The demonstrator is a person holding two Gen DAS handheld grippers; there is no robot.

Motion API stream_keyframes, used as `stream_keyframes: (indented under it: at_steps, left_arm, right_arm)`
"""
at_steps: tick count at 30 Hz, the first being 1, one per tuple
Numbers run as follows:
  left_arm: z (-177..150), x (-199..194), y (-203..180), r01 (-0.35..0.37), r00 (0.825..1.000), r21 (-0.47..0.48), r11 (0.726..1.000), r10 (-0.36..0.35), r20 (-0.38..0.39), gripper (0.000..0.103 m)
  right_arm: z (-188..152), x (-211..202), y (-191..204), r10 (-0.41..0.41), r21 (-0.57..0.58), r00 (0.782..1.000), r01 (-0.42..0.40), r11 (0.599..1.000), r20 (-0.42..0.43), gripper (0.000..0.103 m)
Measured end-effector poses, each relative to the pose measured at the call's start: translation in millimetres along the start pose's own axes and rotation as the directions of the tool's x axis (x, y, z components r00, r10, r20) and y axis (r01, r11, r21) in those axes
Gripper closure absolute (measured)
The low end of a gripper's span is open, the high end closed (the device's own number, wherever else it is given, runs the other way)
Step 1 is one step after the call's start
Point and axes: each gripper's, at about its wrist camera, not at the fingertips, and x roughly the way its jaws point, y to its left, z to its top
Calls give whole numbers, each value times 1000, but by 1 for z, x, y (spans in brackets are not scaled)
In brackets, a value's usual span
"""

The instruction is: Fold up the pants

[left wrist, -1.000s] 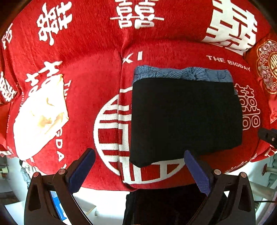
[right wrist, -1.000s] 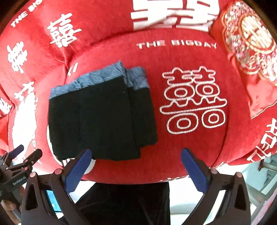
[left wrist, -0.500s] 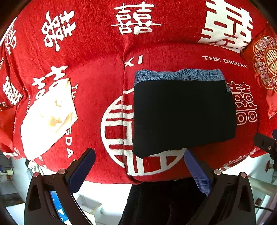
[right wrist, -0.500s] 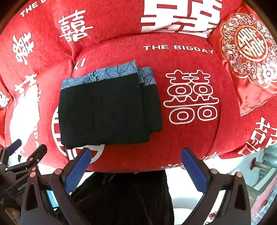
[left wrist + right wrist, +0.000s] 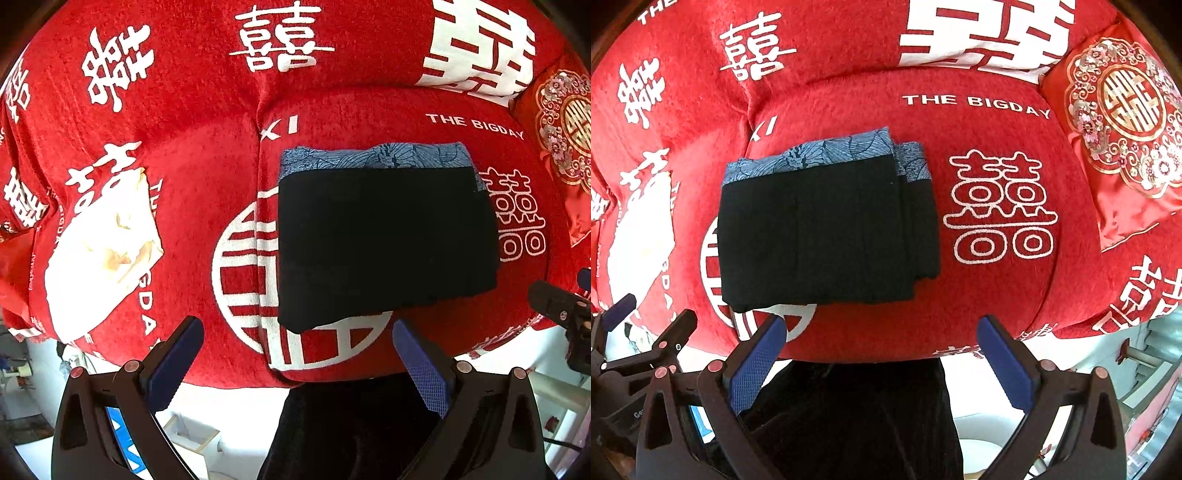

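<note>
On the far left of a red sofa cover (image 5: 192, 177) printed with white characters lies a folded cream cloth (image 5: 99, 254), well apart from the rest. Next, the left claw (image 5: 295, 354) hangs off the sofa's front edge with its blue-padded fingers spread wide and nothing between them. Ahead of it and slightly to its right lie the black pants (image 5: 384, 243), folded into a flat rectangle on the seat cushion. A blue patterned band runs along their far edge. The long side runs left to right, across both claws' line of reach.

The right claw (image 5: 882, 354) is likewise spread and empty, with the pants (image 5: 827, 232) ahead and to its left, their stepped folded layers on the right side. A satin cushion (image 5: 1123, 125) sits far right.

The fold looks finished. Both claws are near the near edge; the left sits more squarely before the pants.
</note>
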Motion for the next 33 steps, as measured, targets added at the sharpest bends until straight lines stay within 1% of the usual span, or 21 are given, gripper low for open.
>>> stream_keyframes:
  at_steps: [14, 24, 29, 31, 33]
  left_arm:
    - [3, 1, -4, 10, 1000, -2, 1000, -10, -13, 1]
    - [4, 2, -7, 12, 1000, 0, 1000, -12, -8, 1]
    - [5, 4, -8, 27, 999, -8, 1000, -27, -17, 1]
    - [5, 2, -8, 38, 999, -4, 999, -38, -1, 1]
    - [5, 0, -10, 30, 999, 8, 1000, -30, 14, 1]
  right_arm:
    - [5, 2, 6, -14, -25, 1000, 13, 1000, -11, 0]
    - [8, 5, 10, -20, -45, 1000, 19, 999, -19, 0]
    - [8, 7, 11, -23, -50, 999, 22, 999, -24, 0]
    - [9, 7, 11, -24, -52, 999, 22, 998, -25, 0]
    - [9, 8, 12, -24, -53, 999, 23, 998, -25, 0]
